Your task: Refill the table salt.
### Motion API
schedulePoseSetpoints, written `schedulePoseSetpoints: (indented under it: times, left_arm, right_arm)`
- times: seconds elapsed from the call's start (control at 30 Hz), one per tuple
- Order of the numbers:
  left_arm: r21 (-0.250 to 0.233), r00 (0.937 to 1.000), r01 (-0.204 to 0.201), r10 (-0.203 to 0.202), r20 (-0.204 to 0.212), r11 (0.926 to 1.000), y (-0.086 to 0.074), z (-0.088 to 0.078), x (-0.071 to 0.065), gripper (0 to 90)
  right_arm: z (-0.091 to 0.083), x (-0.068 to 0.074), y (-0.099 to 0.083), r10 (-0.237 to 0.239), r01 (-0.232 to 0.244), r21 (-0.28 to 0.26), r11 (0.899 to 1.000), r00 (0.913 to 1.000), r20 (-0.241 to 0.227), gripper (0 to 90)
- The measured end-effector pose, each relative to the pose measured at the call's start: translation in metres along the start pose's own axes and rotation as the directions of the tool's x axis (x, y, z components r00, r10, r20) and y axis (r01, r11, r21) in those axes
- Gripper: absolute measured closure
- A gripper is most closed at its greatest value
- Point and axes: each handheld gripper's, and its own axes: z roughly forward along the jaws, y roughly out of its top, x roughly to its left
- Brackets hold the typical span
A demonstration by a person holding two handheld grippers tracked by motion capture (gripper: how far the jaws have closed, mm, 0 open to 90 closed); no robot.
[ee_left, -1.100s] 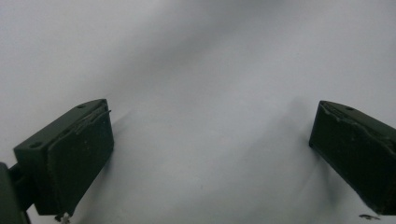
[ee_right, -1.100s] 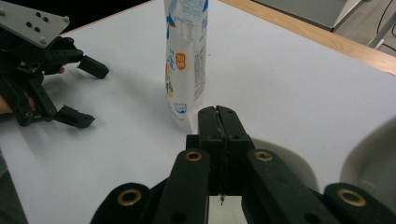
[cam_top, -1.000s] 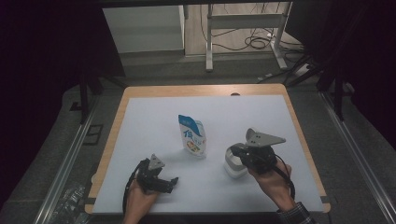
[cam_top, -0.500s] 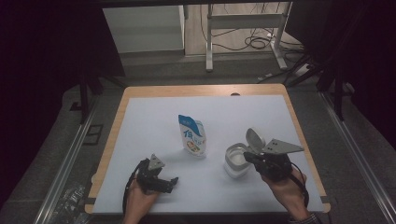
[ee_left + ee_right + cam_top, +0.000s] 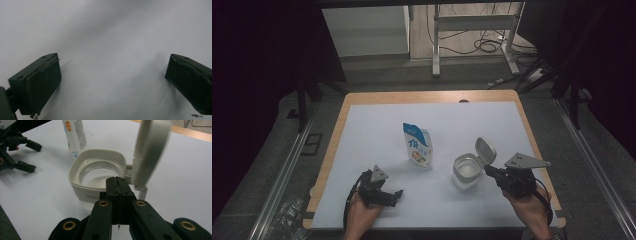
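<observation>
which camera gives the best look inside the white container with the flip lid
The right gripper view: the container sits close in front of the shut right gripper, with its lid raised and its inside open to see. The high view shows it small, beside the pouch.

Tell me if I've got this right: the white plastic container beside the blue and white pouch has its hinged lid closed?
Not quite. The white plastic container beside the blue and white pouch has its hinged lid standing open, as the right gripper view shows.
</observation>
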Motion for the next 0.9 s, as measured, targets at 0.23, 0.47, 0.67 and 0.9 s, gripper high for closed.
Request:
schedulePoseSetpoints:
  times: [0.23, 0.47, 0.67, 0.9]
  left_arm:
    - [0.003, 1.0000, -0.003, 0.003, 0.001, 1.0000, 0.000, 0.000, 0.000, 0.6]
    - [0.003, 1.0000, -0.003, 0.003, 0.001, 1.0000, 0.000, 0.000, 0.000, 0.6]
    - [0.003, 1.0000, -0.003, 0.003, 0.001, 1.0000, 0.000, 0.000, 0.000, 0.6]
    - [0.000, 1.0000, 0.000, 0.000, 0.001, 1.0000, 0.000, 0.000, 0.000, 0.6]
  right_arm:
    - [-0.003, -0.012, -0.006, 0.020, -0.021, 0.006, 1.000, 0.9993, 0.032, 88.8]
    - [-0.001, -0.024, -0.008, 0.051, -0.051, -0.002, 0.999, 0.9971, 0.057, 88.8]
    - [0.001, -0.028, -0.003, 0.049, -0.047, -0.019, 0.999, 0.9961, 0.073, 88.8]
    - [0.005, -0.026, 0.007, 0.039, -0.037, -0.036, 0.999, 0.9974, 0.060, 88.8]
